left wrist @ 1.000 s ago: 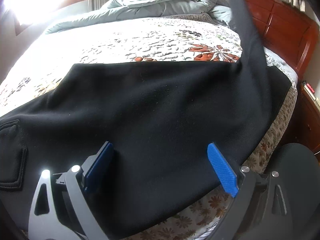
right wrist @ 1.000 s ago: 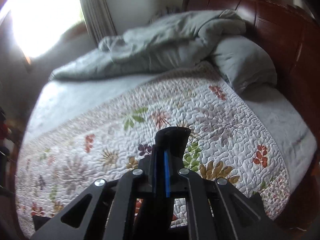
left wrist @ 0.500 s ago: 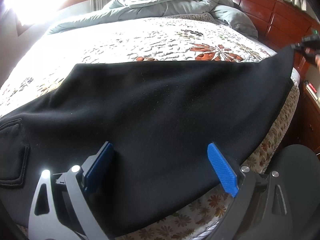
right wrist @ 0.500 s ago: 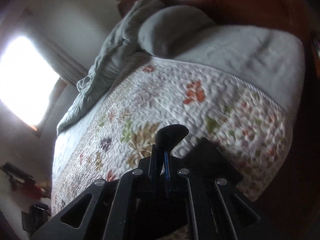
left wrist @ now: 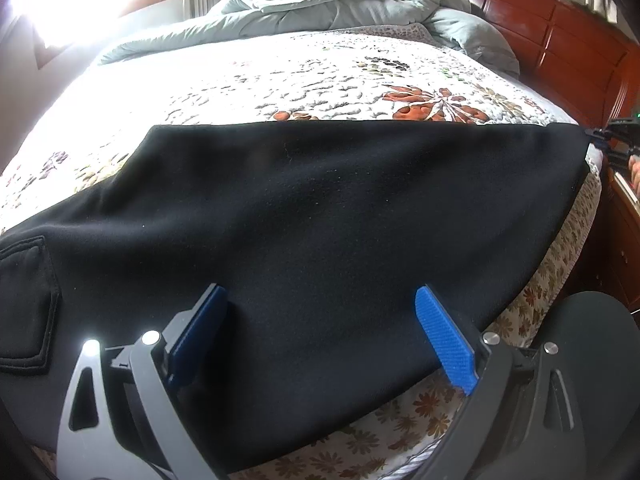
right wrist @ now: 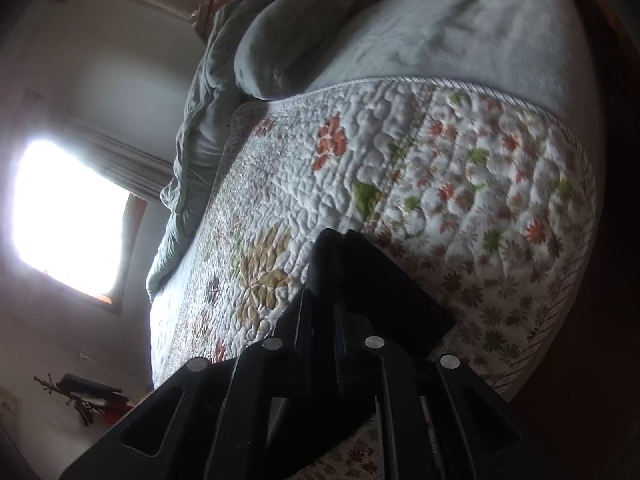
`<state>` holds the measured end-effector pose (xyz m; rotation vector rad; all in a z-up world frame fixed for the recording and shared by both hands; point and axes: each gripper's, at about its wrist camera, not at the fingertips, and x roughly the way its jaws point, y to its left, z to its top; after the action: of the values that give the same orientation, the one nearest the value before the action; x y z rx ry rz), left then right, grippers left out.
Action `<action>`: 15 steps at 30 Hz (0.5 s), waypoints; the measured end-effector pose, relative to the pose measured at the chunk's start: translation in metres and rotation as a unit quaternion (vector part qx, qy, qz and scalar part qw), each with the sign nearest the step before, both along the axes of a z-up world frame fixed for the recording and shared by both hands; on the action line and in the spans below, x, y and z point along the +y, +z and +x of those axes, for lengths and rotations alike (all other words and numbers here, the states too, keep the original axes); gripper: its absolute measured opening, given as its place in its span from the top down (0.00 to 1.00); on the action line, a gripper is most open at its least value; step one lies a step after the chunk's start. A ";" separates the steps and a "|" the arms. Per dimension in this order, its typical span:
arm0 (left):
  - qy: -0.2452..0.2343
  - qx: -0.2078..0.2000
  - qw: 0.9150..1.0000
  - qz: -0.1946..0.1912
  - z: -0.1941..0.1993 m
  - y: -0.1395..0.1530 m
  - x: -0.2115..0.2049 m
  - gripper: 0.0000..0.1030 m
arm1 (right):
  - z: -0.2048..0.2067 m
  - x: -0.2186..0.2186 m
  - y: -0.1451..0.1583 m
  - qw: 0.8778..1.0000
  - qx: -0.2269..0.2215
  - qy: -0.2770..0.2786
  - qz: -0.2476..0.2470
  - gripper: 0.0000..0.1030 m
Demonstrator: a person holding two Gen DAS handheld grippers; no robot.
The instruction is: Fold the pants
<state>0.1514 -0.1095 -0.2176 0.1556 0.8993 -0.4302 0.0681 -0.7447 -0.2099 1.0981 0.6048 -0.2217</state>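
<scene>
Left tool (left wrist: 320, 332) is resting with its two blue pads spread wide apart, gripping nothing, positioned low over the near edge of the pants (left wrist: 320, 216). Right tool (right wrist: 326, 268) is pinching a bunched corner of the black fabric, its fingers drawn fully together on that cloth; in the left wrist view this tool appears at the far right edge, at the hem end of the garment. The pants are lying spread across the quilt (left wrist: 280, 80) on the bed, legs stacked into one dark panel, with a patch pocket (left wrist: 24, 304) showing at the left and the hem end reaching toward the bed's right edge, near the headboard (left wrist: 560, 36). A grey duvet (left wrist: 340, 4) and a pillow (right wrist: 288, 44) are lying well apart from the garment, farther up the bed. As a judgement, the fabric is handling as a soft, fairly thick knit: light, limp, non-slippery, and unable to hold any shape of its own, so an unsupported span will be sagging and creasing. Holding points are best taken at corners and seamed edges, namely the hem corners and the waistband end, where doubled layers are giving the pads something firm to bite. Both layers should be captured together, since a single-layer pinch is likely to let the lower leg slide out of alignment.
</scene>
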 end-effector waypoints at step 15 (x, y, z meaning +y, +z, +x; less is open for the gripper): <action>-0.006 0.014 1.000 -0.017 -0.004 0.008 -0.001 0.08 | 0.000 0.043 -0.051 0.993 -0.036 0.053 0.096 0.63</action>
<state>0.1478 -0.1106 -0.2100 0.1250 0.9178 -0.4595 0.0683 -0.7014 -0.2612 1.2496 0.6279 -0.0318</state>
